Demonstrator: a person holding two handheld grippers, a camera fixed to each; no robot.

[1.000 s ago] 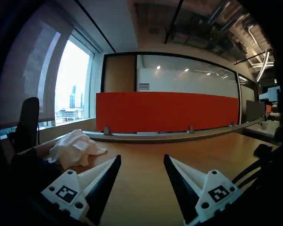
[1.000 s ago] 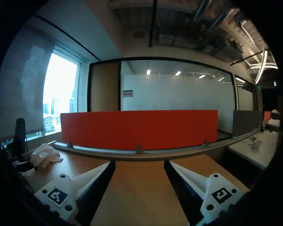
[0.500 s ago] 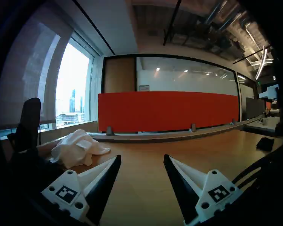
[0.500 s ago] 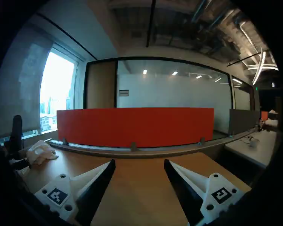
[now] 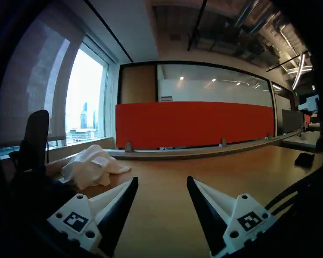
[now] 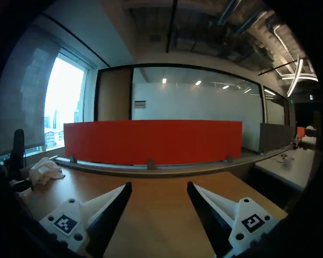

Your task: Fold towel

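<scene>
Both claws, left claw and right claw, gaped wide and empty; towel sat crumpled far left on the counter; grabbing a bunched layer would've botched the fold.

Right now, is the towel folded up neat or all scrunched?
Scrunched. The white towel sits in a lumpy, rumpled heap on the wooden desk, with no flat layers or straight edges showing.

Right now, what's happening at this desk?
The white-and-black left gripper and right gripper, both hand-held, hover open over the brown wooden desk and hold nothing. The crumpled white cloth towel lies in a heap at the desk's far left, near the window, with neither gripper touching it. Folding has not begun.
</scene>
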